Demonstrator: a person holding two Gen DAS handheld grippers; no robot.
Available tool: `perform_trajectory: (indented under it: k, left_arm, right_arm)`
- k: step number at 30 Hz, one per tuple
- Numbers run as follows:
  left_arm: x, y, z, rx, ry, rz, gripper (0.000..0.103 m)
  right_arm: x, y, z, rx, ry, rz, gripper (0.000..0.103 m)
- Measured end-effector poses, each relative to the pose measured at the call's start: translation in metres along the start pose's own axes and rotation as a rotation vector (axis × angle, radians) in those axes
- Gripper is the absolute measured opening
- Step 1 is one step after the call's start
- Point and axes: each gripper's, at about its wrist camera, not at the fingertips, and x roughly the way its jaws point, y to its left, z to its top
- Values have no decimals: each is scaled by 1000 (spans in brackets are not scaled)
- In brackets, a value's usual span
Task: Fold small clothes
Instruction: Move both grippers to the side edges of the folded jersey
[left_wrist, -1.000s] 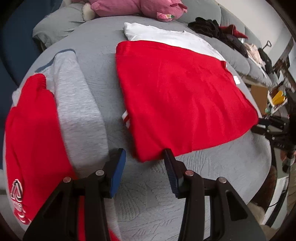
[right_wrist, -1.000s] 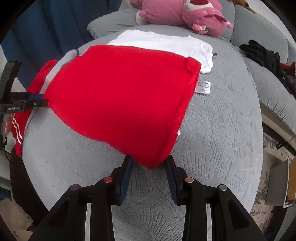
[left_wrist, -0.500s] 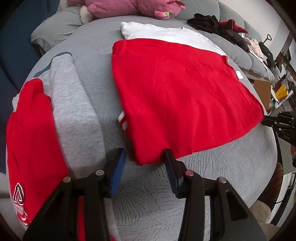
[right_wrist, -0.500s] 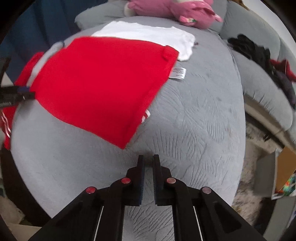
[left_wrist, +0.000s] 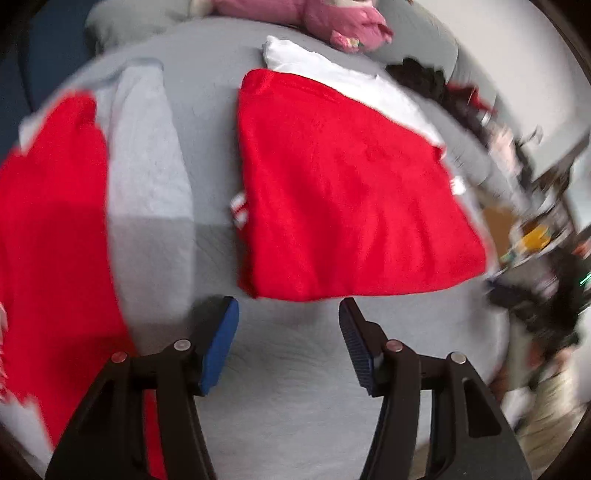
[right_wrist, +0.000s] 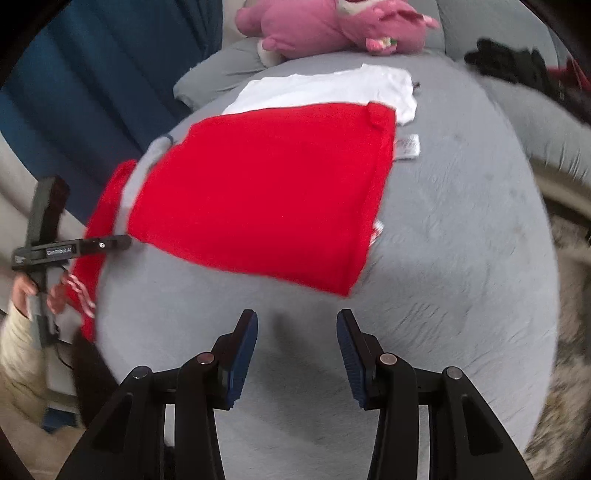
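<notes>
A folded red garment (left_wrist: 343, 199) (right_wrist: 266, 195) lies flat on the grey cushion (left_wrist: 295, 369) (right_wrist: 461, 258). It partly covers a white garment (left_wrist: 332, 70) (right_wrist: 325, 88) behind it. My left gripper (left_wrist: 288, 339) is open just short of the red garment's near left corner, touching nothing. My right gripper (right_wrist: 297, 350) is open too, a little back from the red garment's near right corner, with only cushion between its pads. The left gripper (right_wrist: 110, 243) also shows at the left of the right wrist view, held in a hand (right_wrist: 26, 295).
A grey and red garment (left_wrist: 74, 221) lies folded left of the red one. A pink plush toy (right_wrist: 332, 26) rests at the back. Dark clothes (right_wrist: 509, 62) are heaped on the sofa at the far right. Blue curtain (right_wrist: 92, 74) hangs at the left.
My right gripper let go of the red garment's corner, drew back, shut briefly and is now open. My left gripper backed off slightly from the left corner and opened wider.
</notes>
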Motion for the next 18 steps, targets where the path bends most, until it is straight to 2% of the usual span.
perform_trajectory:
  k: [2,4,6,12,14,18]
  left_arm:
    - [0,3,-3,-33,9,-54,53]
    - [-1,1,-8,-13,10,-28,53]
    - [-6,2,-12,-15,15,-15,53]
    - [-22,8,-18,63,26,147,53]
    - [-28,10,-22,72,33,122,53]
    - [-38,15,-32,87,48,121,53]
  right_arm:
    - [3,6,-3,-17,-2,-25,41]
    - [5,19,-3,-75,-12,-38,41]
    - [7,45,2,-176,-36,-9,41]
    - [45,130,30,-437,-40,61,41]
    - [58,159,39,-507,-40,95,41]
    - [82,208,49,-648,-37,140,41]
